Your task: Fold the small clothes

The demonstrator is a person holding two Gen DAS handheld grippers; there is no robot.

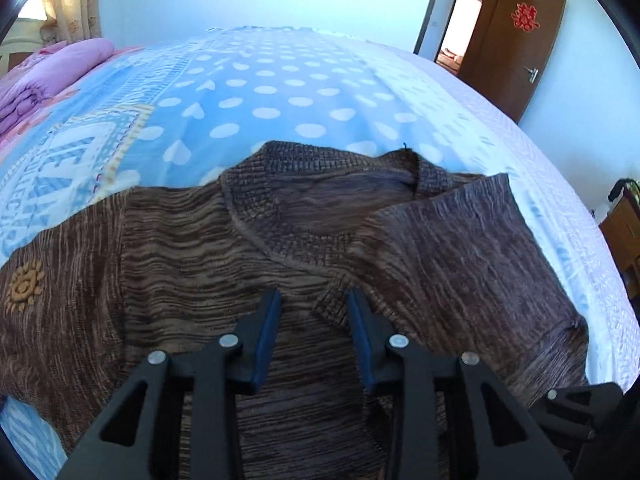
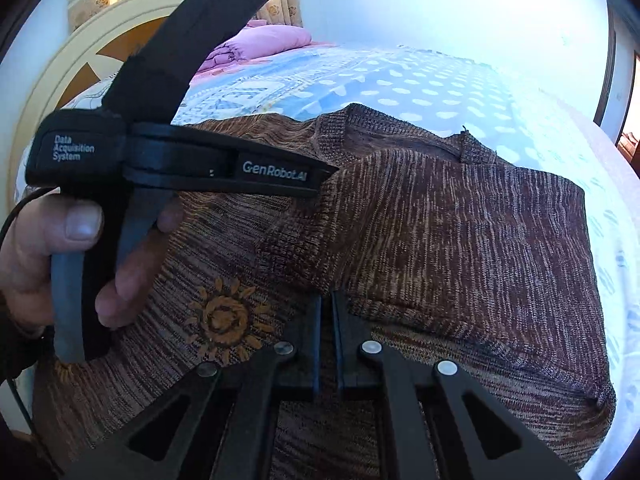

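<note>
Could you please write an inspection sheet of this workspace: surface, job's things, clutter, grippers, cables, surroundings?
Surface: bed sheet, blue with white dots and hearts.
Job's things: brown knit sweater lies on the sheet, one side folded over the front; orange sun emblem.
Clutter: pink quilt at the far end of the bed.
Grippers: left hand-held gripper is partly open over the sweater's folded edge; right hand-held gripper is shut on a sweater fold.
Cables: thin black cable beside the person's hand.
Surroundings: open wooden door, curtain, round headboard.
</note>
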